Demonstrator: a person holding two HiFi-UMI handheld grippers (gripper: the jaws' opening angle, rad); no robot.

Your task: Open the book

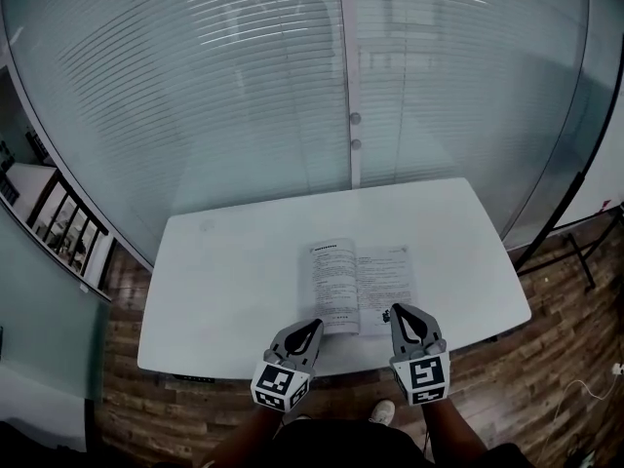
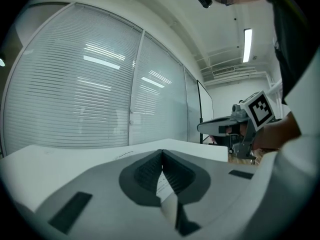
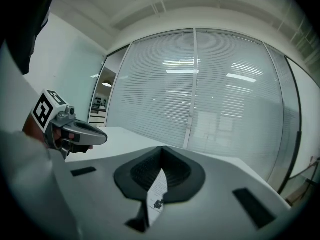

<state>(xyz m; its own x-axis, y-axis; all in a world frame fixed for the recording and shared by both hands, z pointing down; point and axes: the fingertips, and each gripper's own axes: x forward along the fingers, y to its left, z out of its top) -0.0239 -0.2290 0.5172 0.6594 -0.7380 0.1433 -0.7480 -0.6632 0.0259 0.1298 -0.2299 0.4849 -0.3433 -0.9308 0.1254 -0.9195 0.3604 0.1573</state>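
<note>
The book (image 1: 357, 286) lay open and flat on the white surface (image 1: 224, 281), directly ahead of both pairs of fingers, with its near edge under their tips. The left gripper (image 1: 315, 325) sat at the near left corner of the left page. The right gripper (image 1: 397, 310) sat at the near right corner of the right page, beside a small black mark. Both pairs of fingers were closed, tips together. A sliver of printed paper showed in the slit behind each pair of tips. No view settled whether a page was pinched there or merely lay beneath.

Beyond the fingers, past the far edge of the surface, stood a glass wall with blinds (image 1: 244, 86). A shelf (image 1: 63, 227) stood well off to the left of them, and wooden floor (image 1: 556, 359) spread around. Nothing stood between the fingers and the pages.

Only the head view showed the whole spread and the floor. Each gripper view showed the other gripper from the side, level with the surface, and the left one also caught a ceiling light (image 2: 247, 45).

The spine ran away from the fingers toward the blinds, tilted a little. The spread reached sideways from one pair of fingers to the other.
</note>
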